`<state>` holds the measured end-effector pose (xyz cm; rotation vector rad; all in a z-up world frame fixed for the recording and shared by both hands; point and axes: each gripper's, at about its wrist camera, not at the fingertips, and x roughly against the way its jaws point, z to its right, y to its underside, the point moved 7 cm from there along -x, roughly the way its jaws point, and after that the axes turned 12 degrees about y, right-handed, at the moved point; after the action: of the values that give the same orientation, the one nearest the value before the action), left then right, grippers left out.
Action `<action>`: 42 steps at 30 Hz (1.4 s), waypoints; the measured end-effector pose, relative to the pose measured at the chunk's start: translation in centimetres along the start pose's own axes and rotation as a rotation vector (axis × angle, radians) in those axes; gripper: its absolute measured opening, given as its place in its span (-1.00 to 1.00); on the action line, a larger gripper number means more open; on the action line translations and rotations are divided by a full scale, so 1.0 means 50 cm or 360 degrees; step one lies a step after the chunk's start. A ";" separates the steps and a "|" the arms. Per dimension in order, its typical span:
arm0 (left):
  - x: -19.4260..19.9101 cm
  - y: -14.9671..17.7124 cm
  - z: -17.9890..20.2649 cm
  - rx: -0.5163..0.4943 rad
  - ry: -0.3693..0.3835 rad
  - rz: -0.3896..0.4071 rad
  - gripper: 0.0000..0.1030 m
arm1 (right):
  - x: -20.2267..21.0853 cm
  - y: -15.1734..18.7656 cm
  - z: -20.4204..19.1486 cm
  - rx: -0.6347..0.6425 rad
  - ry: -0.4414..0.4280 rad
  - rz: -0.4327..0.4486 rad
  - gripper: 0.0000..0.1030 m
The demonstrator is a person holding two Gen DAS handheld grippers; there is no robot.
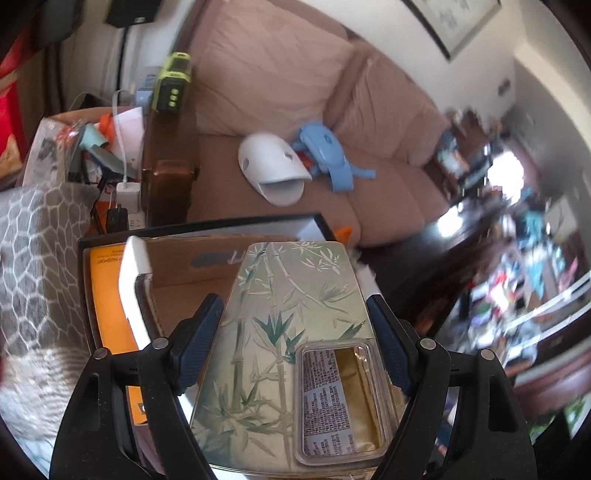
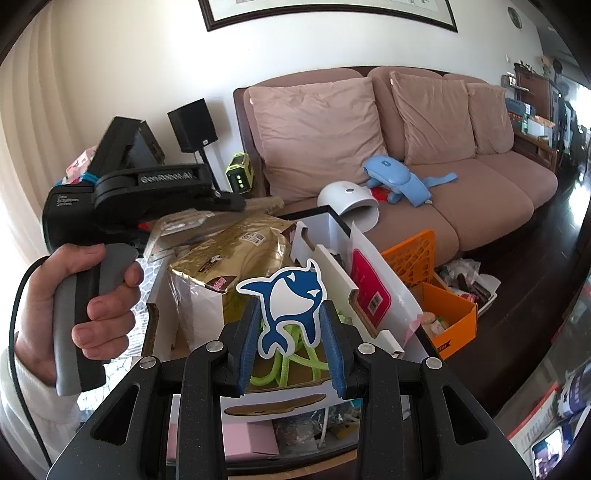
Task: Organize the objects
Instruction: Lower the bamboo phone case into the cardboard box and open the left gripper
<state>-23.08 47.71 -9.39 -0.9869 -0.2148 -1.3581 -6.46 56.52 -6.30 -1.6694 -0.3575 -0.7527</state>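
Bamboo-print box (image 1: 295, 332) in left gripper (image 1: 297, 314), gripper body lettered "GenRobot.AI" (image 2: 166, 178)

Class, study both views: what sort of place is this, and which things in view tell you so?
Most likely a home living room: a pink cushioned sofa against the wall, a framed picture hanging above it, and cluttered household boxes on the dark floor.

Home living room (sofa (image 2: 424, 155), cushions)

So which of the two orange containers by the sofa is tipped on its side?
The slotted orange crate, leaning against the sofa; the orange box in front sits upright, open-topped.
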 end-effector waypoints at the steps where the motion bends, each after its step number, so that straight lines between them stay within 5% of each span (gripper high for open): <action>1: -0.009 0.000 0.004 -0.0035 -0.0007 -0.0043 0.49 | 0.000 0.000 0.000 -0.0001 -0.0001 0.0001 -0.37; 13: -0.065 0.002 0.021 -0.0041 0.0017 -0.0186 0.49 | 0.002 0.002 0.001 -0.0002 0.0005 -0.0006 -0.37; 32: -0.036 0.038 0.051 -0.0176 0.0045 -0.0280 0.47 | -0.002 0.004 -0.001 -0.0007 -0.0006 -0.0010 -0.36; 42: -0.008 0.032 0.059 -0.0217 0.0098 -0.0248 0.69 | -0.007 0.005 0.002 -0.0004 -0.0004 -0.0017 -0.36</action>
<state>-20.62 49.88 -8.62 -1.0572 -0.1567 -1.5595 -6.57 56.64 -6.73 -1.6721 -0.3676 -0.7595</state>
